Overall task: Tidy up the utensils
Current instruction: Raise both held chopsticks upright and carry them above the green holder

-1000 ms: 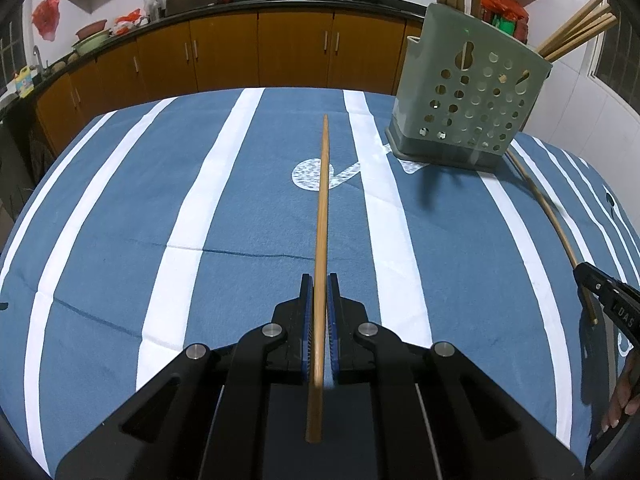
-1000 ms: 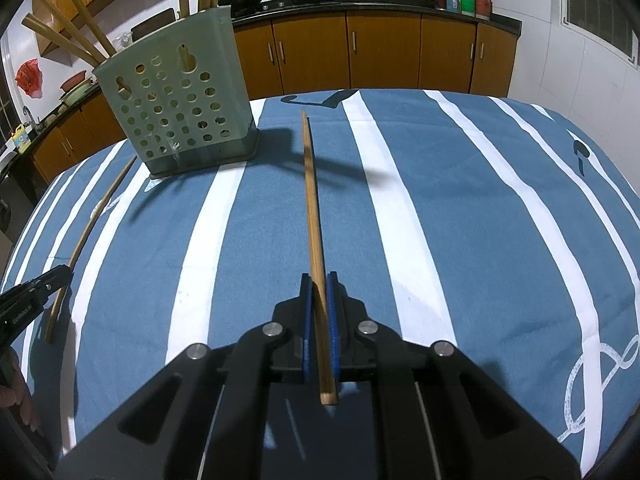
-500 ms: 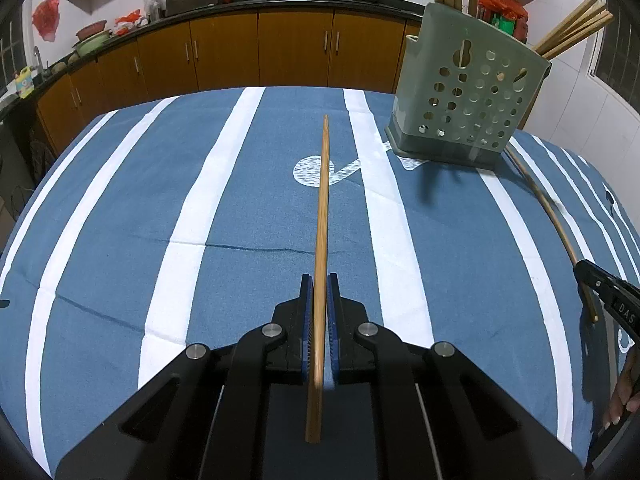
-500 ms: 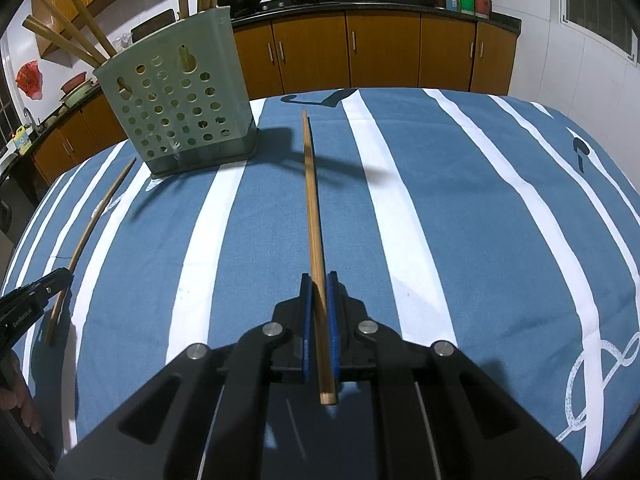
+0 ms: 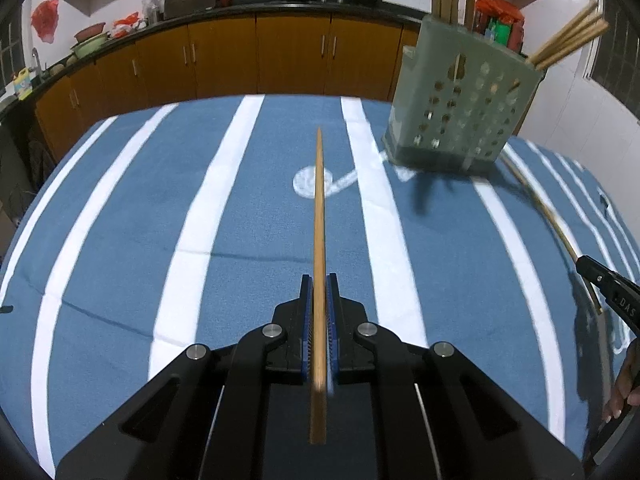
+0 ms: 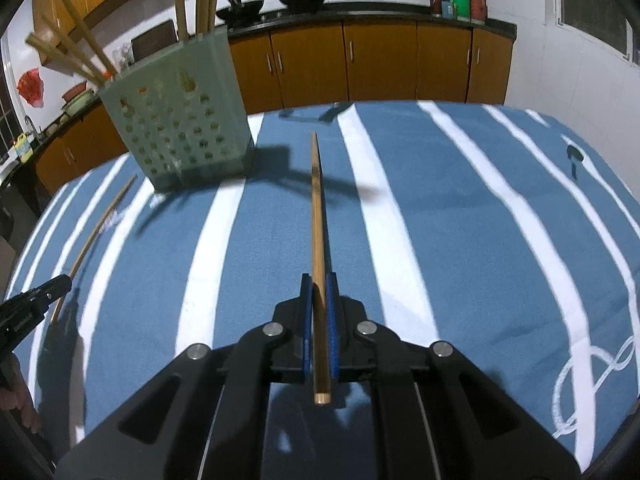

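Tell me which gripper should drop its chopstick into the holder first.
Right, probably. The right gripper and left gripper are each shut on a chopstick, but the right chopstick ends nearer the holder than the left chopstick, and the holder looms larger in its view.

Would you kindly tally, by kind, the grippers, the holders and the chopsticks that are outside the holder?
Grippers: 2, the left gripper and the right gripper, each shut on one chopstick.
Chopsticks outside the holder: 2, the left chopstick and the right chopstick.
Holders: 1, the green holder; the sticks inside it are too blurred to count.
Total: 5.
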Available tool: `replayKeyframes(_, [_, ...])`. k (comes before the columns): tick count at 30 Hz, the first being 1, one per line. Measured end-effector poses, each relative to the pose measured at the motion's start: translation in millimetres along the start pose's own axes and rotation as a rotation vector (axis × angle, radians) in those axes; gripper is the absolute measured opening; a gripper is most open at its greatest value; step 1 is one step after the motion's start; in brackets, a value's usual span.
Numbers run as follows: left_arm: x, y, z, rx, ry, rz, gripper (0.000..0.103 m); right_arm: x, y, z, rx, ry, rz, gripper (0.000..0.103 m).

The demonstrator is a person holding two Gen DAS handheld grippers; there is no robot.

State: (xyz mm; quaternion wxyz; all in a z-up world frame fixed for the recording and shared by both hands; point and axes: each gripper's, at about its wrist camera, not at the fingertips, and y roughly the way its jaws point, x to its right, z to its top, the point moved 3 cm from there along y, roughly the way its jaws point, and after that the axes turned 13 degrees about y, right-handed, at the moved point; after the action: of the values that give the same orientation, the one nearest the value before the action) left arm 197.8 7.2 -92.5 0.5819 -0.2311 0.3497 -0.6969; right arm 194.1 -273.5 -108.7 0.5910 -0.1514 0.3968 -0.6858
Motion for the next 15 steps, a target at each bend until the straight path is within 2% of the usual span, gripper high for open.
replayKeyframes(15, [-17,-77,65,0.25,-0.024,-0.004,0.008,-15,-79,61,0.232,0.009,0.098,0.008])
